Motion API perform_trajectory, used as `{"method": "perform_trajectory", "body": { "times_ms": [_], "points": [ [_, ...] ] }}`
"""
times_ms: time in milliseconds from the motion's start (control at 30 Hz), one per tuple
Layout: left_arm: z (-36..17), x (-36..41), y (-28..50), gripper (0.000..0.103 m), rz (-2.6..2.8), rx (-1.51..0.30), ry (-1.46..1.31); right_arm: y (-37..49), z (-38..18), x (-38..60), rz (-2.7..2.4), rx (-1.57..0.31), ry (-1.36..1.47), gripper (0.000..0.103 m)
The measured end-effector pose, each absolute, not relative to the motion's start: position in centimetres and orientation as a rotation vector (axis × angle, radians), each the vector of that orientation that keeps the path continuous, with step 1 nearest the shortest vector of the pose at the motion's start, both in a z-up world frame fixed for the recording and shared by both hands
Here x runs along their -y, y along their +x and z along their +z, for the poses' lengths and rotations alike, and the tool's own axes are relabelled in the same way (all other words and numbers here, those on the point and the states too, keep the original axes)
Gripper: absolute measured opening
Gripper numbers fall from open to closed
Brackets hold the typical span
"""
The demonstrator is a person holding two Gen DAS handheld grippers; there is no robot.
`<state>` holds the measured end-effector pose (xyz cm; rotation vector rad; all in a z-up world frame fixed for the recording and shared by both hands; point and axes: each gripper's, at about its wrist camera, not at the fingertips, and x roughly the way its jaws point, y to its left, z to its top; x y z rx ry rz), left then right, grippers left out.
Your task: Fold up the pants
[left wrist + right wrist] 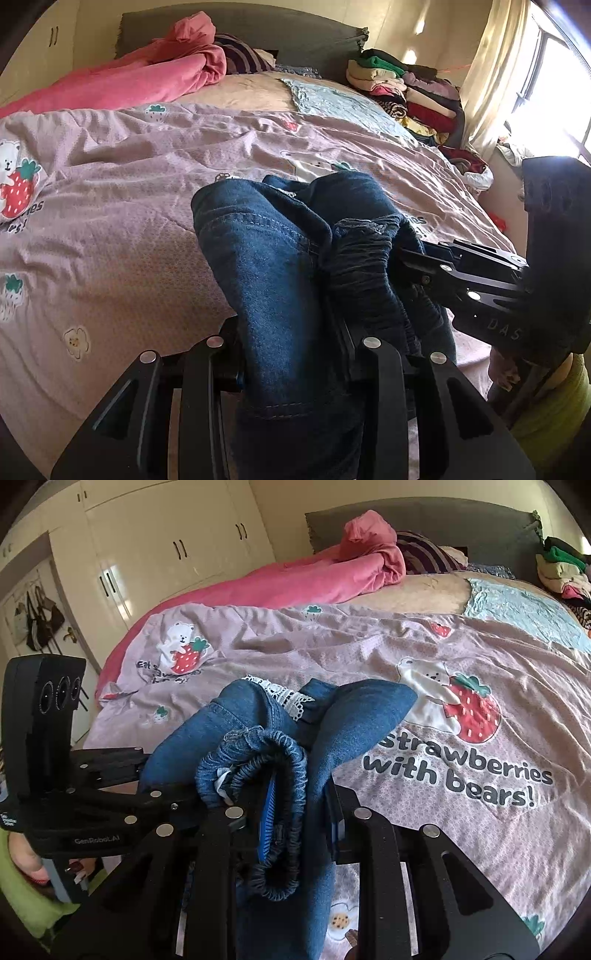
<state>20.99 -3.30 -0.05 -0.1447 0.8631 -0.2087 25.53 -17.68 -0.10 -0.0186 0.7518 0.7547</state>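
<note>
Blue denim pants (266,258) hang bunched above the bed, gripped from both sides. In the left wrist view my left gripper (291,354) is shut on a thick fold of denim that hides its fingertips. My right gripper (410,262) comes in from the right and bites the same bundle. The right wrist view has my right gripper (295,812) shut on the gathered elastic waistband (280,760), with a blue pad showing beside it. White lace trim (284,698) peeks out between the pants' (354,716) folds. My left gripper (147,775) holds on at the left.
A pink quilt (461,664) printed with strawberries and bears covers the bed under the pants. A pink blanket (140,77) lies by the headboard and folded clothes (413,92) are stacked at the far right. Cream wardrobes (166,554) line the left wall. A green sleeve (33,904) shows.
</note>
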Motion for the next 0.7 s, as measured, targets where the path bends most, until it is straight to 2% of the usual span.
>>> {"method": "perform_trajectory", "body": {
  "times_ms": [267, 500, 700],
  "points": [
    [-1.2, 3.1, 21.4, 0.033, -0.192, -0.884, -0.133, 26.1, -1.5, 17.9, 0.700, -0.795, -0.022, 0.019],
    [-2.9, 2.2, 21.2, 0.054, -0.143, -0.914, -0.134, 26.8, -3.8, 19.0, 0.601, -0.867, -0.044, 0.030],
    [-4.3, 1.4, 21.3, 0.058, -0.143, -0.944, -0.172, 27.2, -5.0, 19.0, 0.544, -0.899, -0.066, 0.041]
  ]
}}
